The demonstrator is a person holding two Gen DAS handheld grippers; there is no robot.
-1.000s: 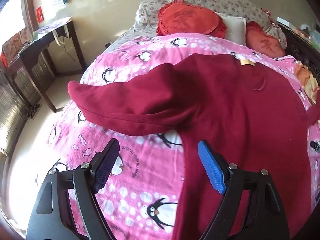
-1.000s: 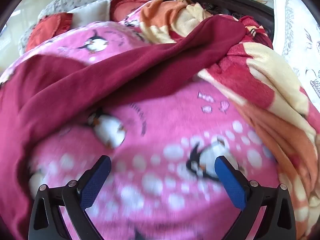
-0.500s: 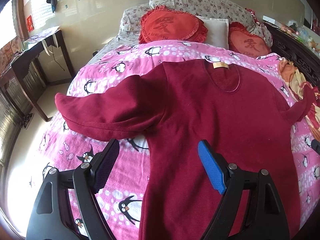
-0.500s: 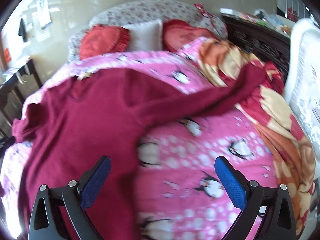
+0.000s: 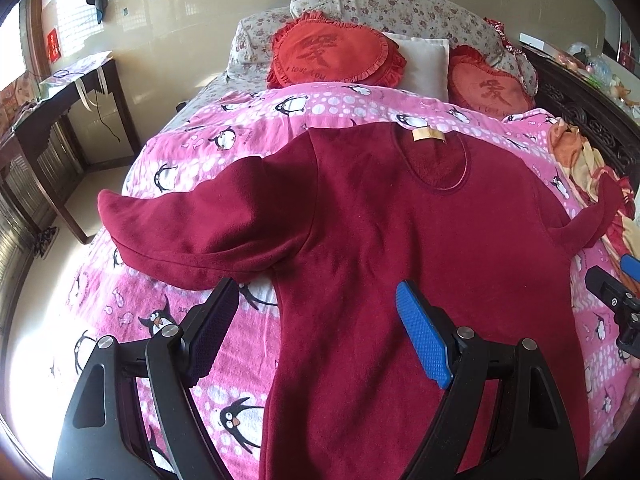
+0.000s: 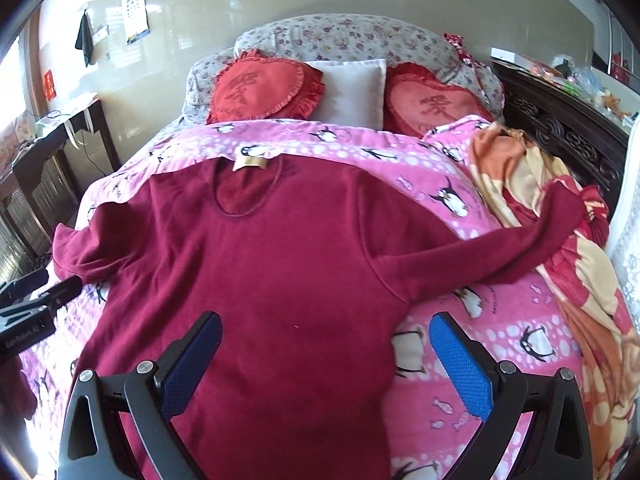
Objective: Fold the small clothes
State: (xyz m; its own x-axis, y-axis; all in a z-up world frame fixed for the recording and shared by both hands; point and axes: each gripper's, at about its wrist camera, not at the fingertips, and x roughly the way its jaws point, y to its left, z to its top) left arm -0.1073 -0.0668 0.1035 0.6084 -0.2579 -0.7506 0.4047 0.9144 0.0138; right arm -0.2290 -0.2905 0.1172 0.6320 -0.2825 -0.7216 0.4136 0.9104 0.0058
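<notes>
A dark red long-sleeved top (image 5: 400, 240) lies spread flat on the pink penguin blanket (image 5: 224, 140), neck with a tan label (image 5: 429, 135) toward the pillows. It also shows in the right wrist view (image 6: 272, 264). Its left sleeve (image 5: 192, 236) points to the bed's left edge. Its right sleeve (image 6: 492, 240) lies across an orange blanket (image 6: 552, 240). My left gripper (image 5: 316, 312) is open and empty above the top's lower left side. My right gripper (image 6: 326, 344) is open and empty above the lower right side.
Two red heart cushions (image 5: 332, 56) (image 6: 432, 104), a white pillow (image 6: 348, 88) and floral pillows (image 5: 380, 8) are at the head of the bed. A dark desk (image 5: 56, 120) stands to the left. A carved dark bed frame (image 6: 560, 128) and a cluttered surface lie to the right.
Both grippers have pulled back and risen, so the whole top is now in view instead of just the sleeves. The top lies still. Both grippers stay open.
</notes>
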